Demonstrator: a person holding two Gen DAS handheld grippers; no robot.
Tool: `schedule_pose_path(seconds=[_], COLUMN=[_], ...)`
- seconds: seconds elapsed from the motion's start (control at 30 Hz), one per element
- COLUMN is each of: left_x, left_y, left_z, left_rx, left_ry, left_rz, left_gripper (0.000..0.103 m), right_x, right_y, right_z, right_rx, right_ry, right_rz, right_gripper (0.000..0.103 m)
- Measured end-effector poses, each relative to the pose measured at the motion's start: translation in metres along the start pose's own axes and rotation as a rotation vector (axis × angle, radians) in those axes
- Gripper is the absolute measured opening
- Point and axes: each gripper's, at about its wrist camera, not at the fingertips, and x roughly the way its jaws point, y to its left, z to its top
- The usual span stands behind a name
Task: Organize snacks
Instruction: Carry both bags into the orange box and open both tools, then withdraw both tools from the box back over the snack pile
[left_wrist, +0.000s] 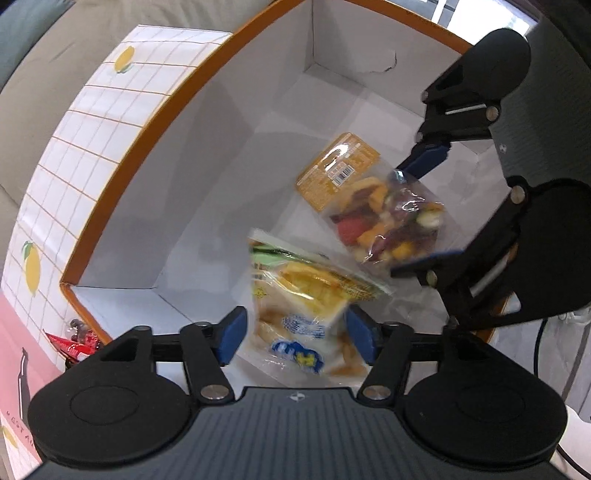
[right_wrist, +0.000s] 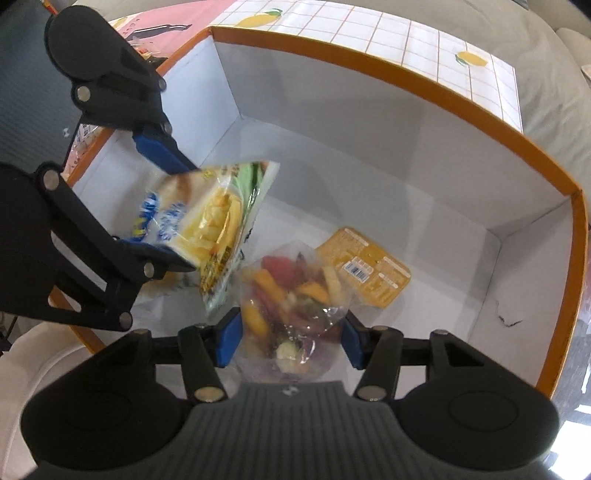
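Observation:
Both grippers reach into a white box with an orange rim (left_wrist: 129, 173) (right_wrist: 424, 88). My left gripper (left_wrist: 293, 338) (right_wrist: 173, 218) is open, its blue pads standing apart on either side of a yellow-and-white chip bag (left_wrist: 299, 306) (right_wrist: 210, 225) that looks blurred and tilted between them. My right gripper (right_wrist: 291, 338) (left_wrist: 424, 206) is open too, with a clear bag of colourful dried fruit and vegetable chips (right_wrist: 291, 295) (left_wrist: 384, 218) with an orange label between its spread pads. Whether either bag rests on the box floor is unclear.
The box's outside is white with an orange grid and lemon prints (left_wrist: 74, 155). Red-wrapped snacks (left_wrist: 74, 341) lie outside the box on a pink surface (right_wrist: 177, 18). Grey fabric (right_wrist: 554, 92) surrounds the box.

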Motion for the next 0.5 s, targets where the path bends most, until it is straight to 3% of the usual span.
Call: schedule_pose_path(seconds=[0.17, 0.33, 0.5], left_x=[-0.010, -0.040, -0.075], left_y=[-0.001, -0.005, -0.006], left_z=[-0.004, -0.018, -0.038], left_rx=[0.002, 0.024, 0.018], left_ry=[-0.018, -0.069, -0.134], left_rz=[-0.020, -0.038, -0.040], left_gripper=[0.080, 0.082, 0.082], right_x=[-0.001, -0.015, -0.042], right_y=[0.000, -0.004, 0.003], right_z=[-0.001, 0.000, 0.002], right_rx=[0.021, 0.061, 0.092], right_ry=[0.017, 0.004, -0.044], right_rz=[-0.008, -0.017, -0.038], right_gripper=[0.066, 0.088, 0.089])
